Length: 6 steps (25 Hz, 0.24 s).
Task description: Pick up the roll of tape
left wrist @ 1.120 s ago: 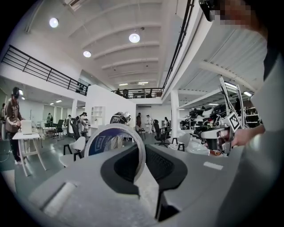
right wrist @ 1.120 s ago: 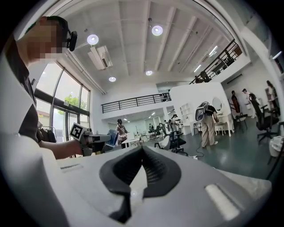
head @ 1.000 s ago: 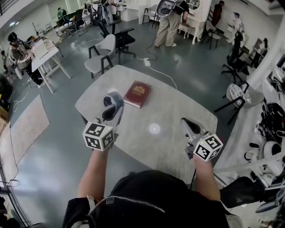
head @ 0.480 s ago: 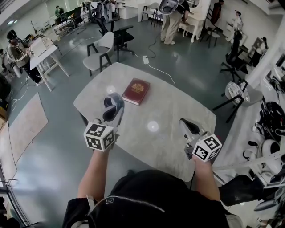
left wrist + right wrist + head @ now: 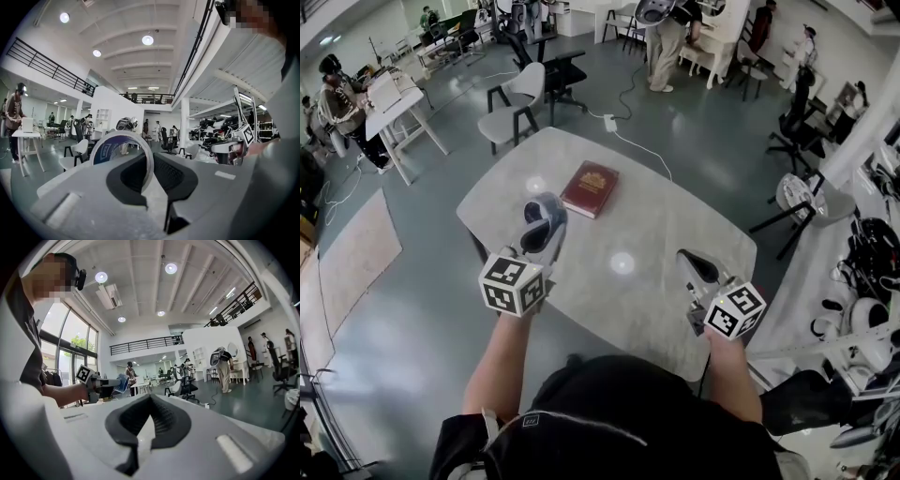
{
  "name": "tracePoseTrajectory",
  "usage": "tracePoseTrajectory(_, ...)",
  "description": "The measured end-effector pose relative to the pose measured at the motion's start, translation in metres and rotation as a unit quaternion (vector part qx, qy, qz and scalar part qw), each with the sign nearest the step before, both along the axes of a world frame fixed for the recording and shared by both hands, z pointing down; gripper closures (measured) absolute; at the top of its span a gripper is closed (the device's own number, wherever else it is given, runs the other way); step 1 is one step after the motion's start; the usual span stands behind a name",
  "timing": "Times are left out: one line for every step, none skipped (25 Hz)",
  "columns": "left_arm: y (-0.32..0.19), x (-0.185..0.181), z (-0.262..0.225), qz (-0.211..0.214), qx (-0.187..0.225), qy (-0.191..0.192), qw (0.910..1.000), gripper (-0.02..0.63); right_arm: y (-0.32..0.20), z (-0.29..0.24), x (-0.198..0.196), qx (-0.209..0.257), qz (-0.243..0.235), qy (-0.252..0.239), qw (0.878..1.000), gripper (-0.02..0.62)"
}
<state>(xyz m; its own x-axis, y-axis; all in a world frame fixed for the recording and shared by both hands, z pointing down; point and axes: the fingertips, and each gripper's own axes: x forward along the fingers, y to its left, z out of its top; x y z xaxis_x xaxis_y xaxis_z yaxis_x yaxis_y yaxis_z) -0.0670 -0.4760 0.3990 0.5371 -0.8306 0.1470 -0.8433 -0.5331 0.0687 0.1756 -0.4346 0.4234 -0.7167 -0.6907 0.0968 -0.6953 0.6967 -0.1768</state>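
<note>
The roll of tape point(image 5: 107, 149), white with a blue printed core, stands upright between the jaws of my left gripper point(image 5: 149, 161), which is shut on its rim. In the head view the tape point(image 5: 546, 208) is held above the left part of the pale table point(image 5: 675, 216), at the tip of the left gripper point(image 5: 540, 228). My right gripper point(image 5: 694, 269) hovers over the table's right side, its jaws shut with nothing between them point(image 5: 149, 401). The right gripper view also shows the left gripper point(image 5: 101, 386) with the tape point(image 5: 123, 384).
A dark red book point(image 5: 590, 187) lies on the far middle of the table. Grey chairs point(image 5: 514, 103) and a cable with a power strip point(image 5: 609, 122) are on the floor beyond. People stand at desks in the background; a black chair point(image 5: 797, 131) is at right.
</note>
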Motion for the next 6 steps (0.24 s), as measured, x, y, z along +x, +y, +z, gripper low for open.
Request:
tracePoseTrajectory(0.0000,0.0001,0.0006,0.000,0.000,-0.001,1.0000,0.552,-0.0001,0.0009,0.0001,-0.001,0.000,0.000,1.000,0.594)
tracePoseTrajectory(0.0002,0.0004,0.0011,0.000,0.000,-0.001,1.0000,0.552,0.0000,0.0014,0.0002,-0.001,0.000,-0.001,1.000,0.594)
tracePoseTrajectory(0.0005,0.0008,0.0014,0.000,-0.001,-0.001,1.0000,0.552,0.0000,0.0016,0.0004,-0.001,0.000,-0.002,1.000,0.594)
tracePoseTrajectory(0.0009,0.0013,0.0016,0.000,-0.001,-0.002,1.0000,0.552,0.0001,0.0017,0.0007,-0.002,0.000,-0.002,1.000,0.594)
tracePoseTrajectory(0.0012,0.0019,0.0016,0.000,-0.001,-0.003,1.0000,0.552,0.0002,0.0018,0.0010,-0.002,0.000,-0.003,1.000,0.594)
tracePoseTrajectory(0.0016,0.0024,0.0016,0.000,-0.001,-0.003,1.0000,0.552,0.0003,0.0019,0.0013,-0.002,0.000,-0.003,1.000,0.594)
